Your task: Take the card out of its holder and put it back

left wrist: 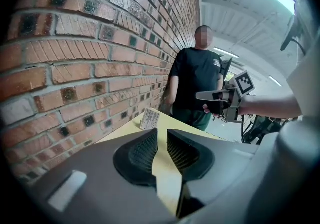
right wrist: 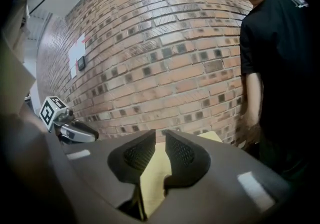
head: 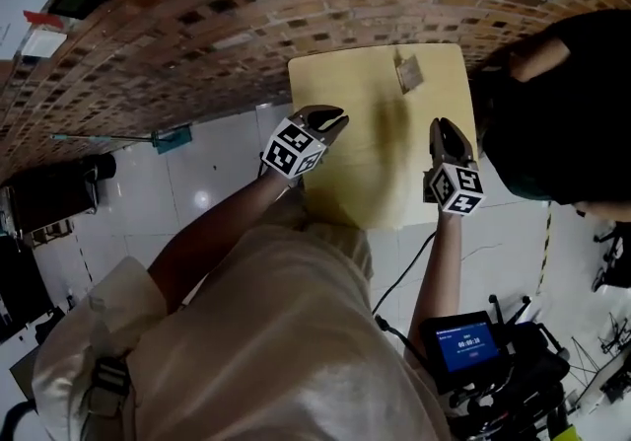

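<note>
Where card (head: 409,74) sits, yellow table (head: 375,123) meets brick wall (head: 246,15).

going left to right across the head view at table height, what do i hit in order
left gripper with its black-and-white marker cube → small pale upright card → right gripper → person in a black shirt
</note>
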`<act>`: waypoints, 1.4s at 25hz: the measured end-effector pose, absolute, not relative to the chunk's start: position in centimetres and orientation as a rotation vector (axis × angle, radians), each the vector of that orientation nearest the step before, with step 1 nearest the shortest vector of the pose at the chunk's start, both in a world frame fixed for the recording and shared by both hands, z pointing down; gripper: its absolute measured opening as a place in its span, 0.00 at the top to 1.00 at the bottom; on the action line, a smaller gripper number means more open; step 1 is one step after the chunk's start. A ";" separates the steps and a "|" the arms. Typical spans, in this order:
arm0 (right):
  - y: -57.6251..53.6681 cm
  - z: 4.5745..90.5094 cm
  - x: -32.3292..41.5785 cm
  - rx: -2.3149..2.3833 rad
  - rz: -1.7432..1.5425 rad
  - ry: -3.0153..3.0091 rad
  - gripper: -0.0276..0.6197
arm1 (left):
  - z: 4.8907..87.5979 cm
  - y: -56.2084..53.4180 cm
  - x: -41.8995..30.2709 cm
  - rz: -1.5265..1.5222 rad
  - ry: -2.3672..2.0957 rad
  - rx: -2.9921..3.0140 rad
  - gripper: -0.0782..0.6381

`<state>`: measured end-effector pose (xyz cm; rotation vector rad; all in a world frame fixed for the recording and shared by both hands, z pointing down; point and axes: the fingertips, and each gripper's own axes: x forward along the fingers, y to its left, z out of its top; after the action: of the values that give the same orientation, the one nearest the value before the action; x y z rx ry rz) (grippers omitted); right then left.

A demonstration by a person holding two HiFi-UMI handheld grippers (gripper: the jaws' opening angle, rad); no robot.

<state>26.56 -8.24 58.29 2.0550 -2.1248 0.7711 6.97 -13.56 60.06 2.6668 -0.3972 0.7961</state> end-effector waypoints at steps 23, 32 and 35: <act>-13.4 62.5 27.2 2.019 0.905 -2.084 0.87 | 59.4 -18.6 3.7 0.737 -0.598 2.598 0.78; -14.5 66.1 28.1 1.965 0.918 -2.032 0.87 | 61.1 -18.2 5.5 0.752 -0.545 2.581 0.78; -15.6 67.1 29.4 1.955 0.899 -2.007 0.87 | 61.1 -19.2 7.0 0.741 -0.532 2.604 0.78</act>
<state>29.40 -15.63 67.09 1.9547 -2.0070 0.8994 7.05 -19.23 61.10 2.6039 -0.5322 0.7414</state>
